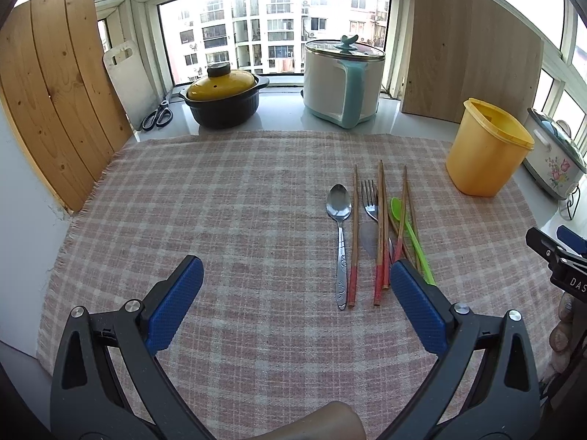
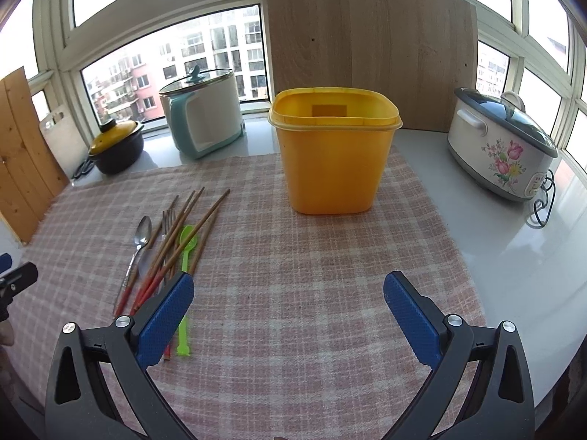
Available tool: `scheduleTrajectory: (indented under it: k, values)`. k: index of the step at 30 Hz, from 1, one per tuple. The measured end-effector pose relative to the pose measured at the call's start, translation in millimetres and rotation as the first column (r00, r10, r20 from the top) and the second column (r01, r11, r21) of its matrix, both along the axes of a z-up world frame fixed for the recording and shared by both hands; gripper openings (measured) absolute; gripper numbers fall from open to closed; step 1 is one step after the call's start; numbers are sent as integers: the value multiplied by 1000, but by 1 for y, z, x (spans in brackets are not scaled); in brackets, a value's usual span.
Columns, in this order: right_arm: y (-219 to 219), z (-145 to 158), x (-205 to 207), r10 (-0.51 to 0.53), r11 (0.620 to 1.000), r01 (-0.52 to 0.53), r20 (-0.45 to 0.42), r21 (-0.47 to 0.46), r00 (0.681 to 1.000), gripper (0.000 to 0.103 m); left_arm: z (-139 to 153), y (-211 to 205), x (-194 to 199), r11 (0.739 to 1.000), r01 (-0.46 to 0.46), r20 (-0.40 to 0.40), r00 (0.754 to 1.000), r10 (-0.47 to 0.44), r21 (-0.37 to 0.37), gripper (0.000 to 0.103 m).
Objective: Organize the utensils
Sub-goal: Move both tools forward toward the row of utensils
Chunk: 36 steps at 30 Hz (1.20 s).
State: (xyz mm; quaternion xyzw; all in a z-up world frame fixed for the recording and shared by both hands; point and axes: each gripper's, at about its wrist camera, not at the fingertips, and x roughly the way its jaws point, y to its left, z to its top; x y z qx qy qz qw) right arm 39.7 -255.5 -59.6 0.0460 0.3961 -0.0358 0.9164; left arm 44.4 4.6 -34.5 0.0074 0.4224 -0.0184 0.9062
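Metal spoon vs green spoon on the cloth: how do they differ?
The metal spoon is shiny steel with an embossed handle; the green spoon is bright plastic, slimmer, with a smaller bowl. The metal spoon lies at the left edge of the utensil group, clear of the chopsticks; the green spoon lies on the right with chopsticks crossing it. Both lie flat on the checked cloth, bowls pointing toward the window.

Utensils [image 1: 378, 234] on cloth [image 1: 220, 220], container [image 2: 335, 154] behind and right, pots [image 1: 223, 99] behind along the sill
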Motion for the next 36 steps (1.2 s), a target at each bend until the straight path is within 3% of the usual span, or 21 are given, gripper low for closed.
scheduleTrajectory:
  k: [10, 17, 22, 27, 33, 36]
  values:
    - [12, -5, 20, 50, 999, -50, -34, -19, 998, 103, -9, 6, 21, 1000, 21, -22, 1000, -21, -17, 103]
    - [11, -13, 25, 101, 993, -99, -36, 58, 994, 103, -20, 15, 35, 995, 64, -40, 997, -67, -75, 103]
    - [13, -19, 30, 138, 989, -135, -59, 51, 989, 103, -32, 15, 43, 993, 84, -59, 994, -89, -80, 102]
    - [14, -24, 45, 176, 982, -166, -108, 94, 978, 102, -39, 12, 48, 991, 82, -90, 992, -91, -101, 87]
    - [23, -30, 59, 261, 959, -238, -154, 156, 953, 92, -47, 14, 55, 978, 87, -124, 986, -111, -188, 68]
    - [29, -35, 69, 284, 950, -254, -171, 180, 943, 81, -52, 16, 61, 970, 98, -134, 982, -130, -223, 58]
